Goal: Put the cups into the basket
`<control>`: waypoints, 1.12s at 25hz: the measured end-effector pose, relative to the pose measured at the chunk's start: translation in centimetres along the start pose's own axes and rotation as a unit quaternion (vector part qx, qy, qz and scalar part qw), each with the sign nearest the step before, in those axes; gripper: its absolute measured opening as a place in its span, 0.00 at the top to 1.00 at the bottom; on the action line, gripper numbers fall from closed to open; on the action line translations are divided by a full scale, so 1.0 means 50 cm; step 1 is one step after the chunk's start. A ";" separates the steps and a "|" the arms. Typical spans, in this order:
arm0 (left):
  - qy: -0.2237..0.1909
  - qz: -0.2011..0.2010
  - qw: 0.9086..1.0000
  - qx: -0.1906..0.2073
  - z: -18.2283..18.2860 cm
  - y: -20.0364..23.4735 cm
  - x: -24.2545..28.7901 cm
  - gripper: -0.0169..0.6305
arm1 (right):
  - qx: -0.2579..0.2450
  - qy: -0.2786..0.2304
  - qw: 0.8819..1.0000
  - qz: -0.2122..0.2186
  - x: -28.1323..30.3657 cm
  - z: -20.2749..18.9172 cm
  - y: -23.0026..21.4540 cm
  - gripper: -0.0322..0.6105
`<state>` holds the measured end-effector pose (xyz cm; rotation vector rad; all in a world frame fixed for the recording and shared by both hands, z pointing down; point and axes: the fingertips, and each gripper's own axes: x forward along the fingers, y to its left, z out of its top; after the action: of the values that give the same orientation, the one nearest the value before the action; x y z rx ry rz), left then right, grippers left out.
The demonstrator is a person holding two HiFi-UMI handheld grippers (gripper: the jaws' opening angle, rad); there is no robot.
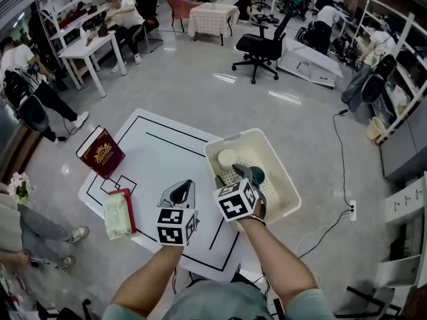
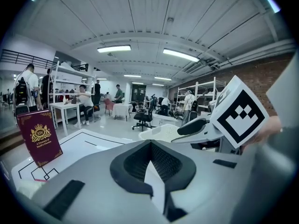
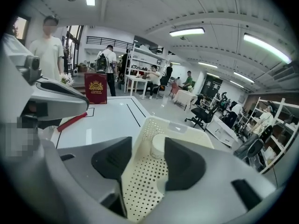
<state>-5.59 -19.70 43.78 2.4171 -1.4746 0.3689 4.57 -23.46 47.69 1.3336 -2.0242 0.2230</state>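
Right gripper (image 1: 232, 175) hovers over the basket (image 1: 233, 139), jaws spread, nothing pinched. I see a white cup (image 1: 227, 157) inside, possibly a dark cup (image 1: 258, 175) too. Left gripper (image 1: 181, 185) is pressed together above the table (image 1: 153, 145).

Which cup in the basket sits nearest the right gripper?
The dark teal cup, close beside the right gripper; the white cup stands farther off, in a corner.

The head camera looked steeply down on the table (image 1: 153, 152), while both hand-held cameras faced low across it, sharing the basket (image 3: 140, 185).
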 end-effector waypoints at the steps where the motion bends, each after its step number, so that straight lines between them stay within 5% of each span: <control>1: -0.001 0.000 1.000 0.000 -0.001 -0.002 -0.003 0.96 | 0.003 -0.006 1.000 -0.004 -0.009 0.000 0.000 0.67; 9: -0.003 0.000 1.000 -0.001 -0.020 -0.017 -0.037 0.97 | 0.032 -0.057 0.998 -0.001 -0.085 0.002 0.024 0.87; 28: -0.026 -0.034 0.999 0.024 -0.038 -0.092 -0.166 0.97 | 0.086 -0.156 0.984 0.006 -0.298 -0.018 0.081 0.92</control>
<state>-5.31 -10.17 42.06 2.5260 -1.4175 0.3325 4.93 -10.12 39.89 1.5418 -2.3166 0.2089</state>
